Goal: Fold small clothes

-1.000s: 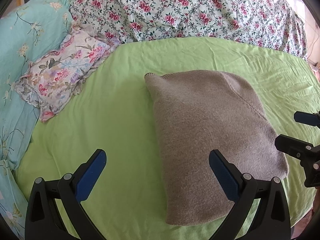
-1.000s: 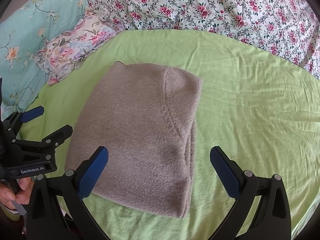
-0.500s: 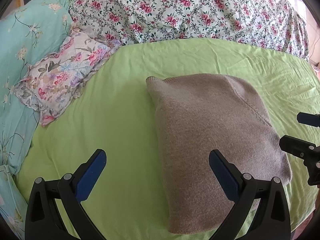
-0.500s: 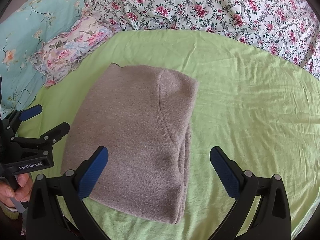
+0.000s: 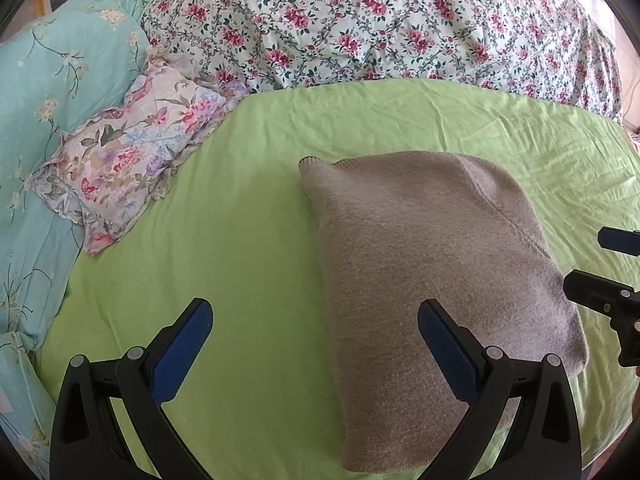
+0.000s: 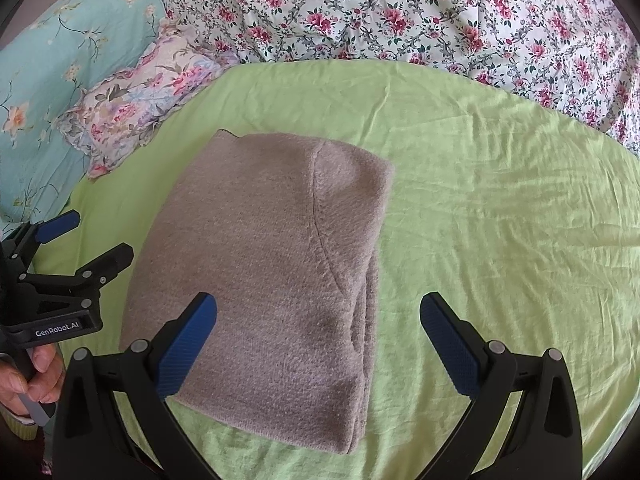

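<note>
Two hand-held grippers hover above a bed, one on each side of a folded garment. The left gripper (image 5: 314,320) has its blue-padded fingers spread wide and holds nothing; one finger hangs over bare sheet, the other over the near left part of the garment. In the right wrist view a hand (image 6: 28,372) grips its handle at the lower left edge. The right gripper (image 6: 318,316) is likewise spread wide and empty, one finger above the garment's near part, the other above bare sheet to the right.

The bed is covered by a light green sheet (image 5: 248,264) with soft creases. Along the far side lies a white quilt with pink roses (image 5: 380,24). To the left is a turquoise floral pillow (image 5: 68,80), and against it rests a smaller ruffled pillow in pale mixed flowers (image 5: 132,152). A gilt frame corner shows at the top right of the left wrist view.

The grey-brown knitted sweater (image 6: 264,260) lies flat on the sheet between the two grippers, folded into a thick rectangle. A curved seam crosses its top layer, and stacked layers show along its right edge.
</note>
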